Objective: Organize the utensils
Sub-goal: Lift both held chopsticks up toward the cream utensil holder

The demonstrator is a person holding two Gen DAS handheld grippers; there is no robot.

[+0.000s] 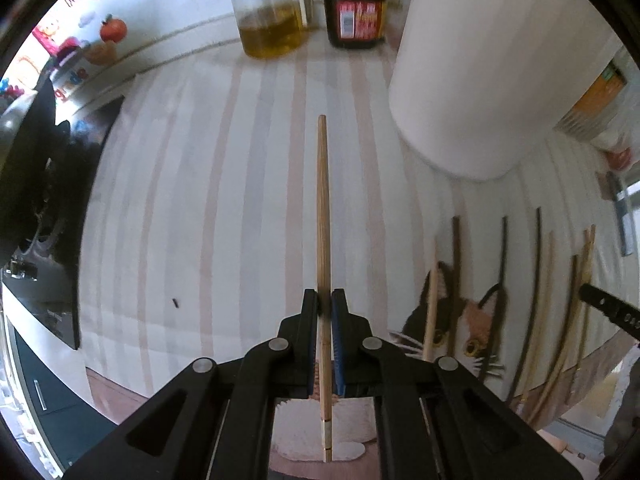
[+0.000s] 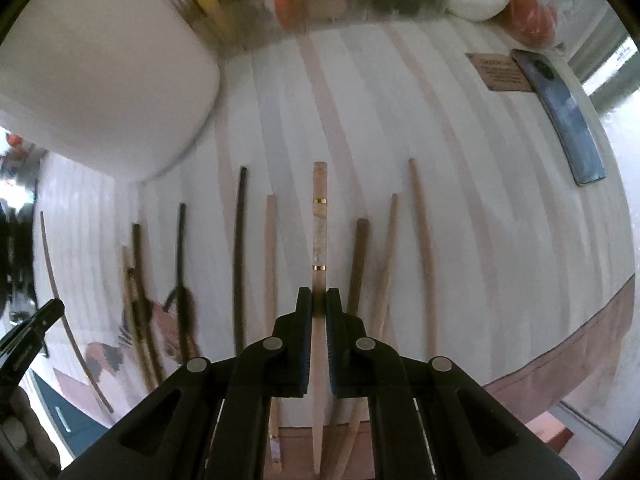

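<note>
Left wrist view: our left gripper (image 1: pixel 324 304) pinches one chopstick (image 1: pixel 322 216).
Our right gripper (image 2: pixel 319 300) clamps a banded chopstick (image 2: pixel 319 220); either could slip.

One light wooden chopstick (image 1: pixel 323 240) is clamped between jaws, pointing to 12 o'clock above the striped cloth. A second, gold-banded chopstick (image 2: pixel 319 236) is likewise clamped, pointing to 12 o'clock. Loose chopsticks (image 2: pixel 240 256), dark and light, lie roughly parallel at its 9 and 3 o'clock.
</note>
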